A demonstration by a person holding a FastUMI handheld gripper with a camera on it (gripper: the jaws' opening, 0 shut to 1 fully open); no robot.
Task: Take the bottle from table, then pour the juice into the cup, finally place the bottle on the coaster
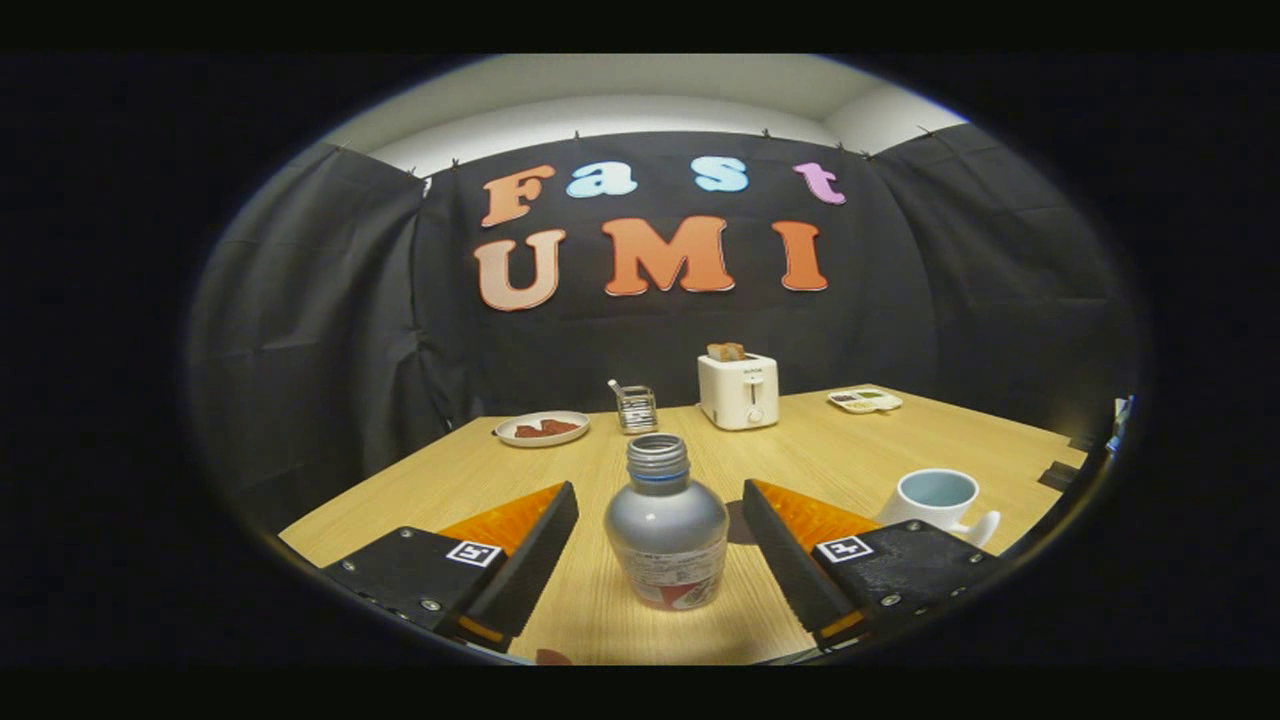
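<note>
Flanking upright bottle point(666, 535) | tool point(660, 505) wide open | touching nothing

The camera rides on the gripper point(660, 505), low over the table point(850, 450), and looks forward along its two spread fingers toward the booth's back wall. The bottle point(666, 530) stands close, between the fingers, untouched.

The bottle point(667, 530) carries a label with print too small to read. The toaster point(739, 390) bears a small brand mark on its front, blurred beyond reading. Each claw finger point(838, 552) carries a square coded marker, no words.
</note>
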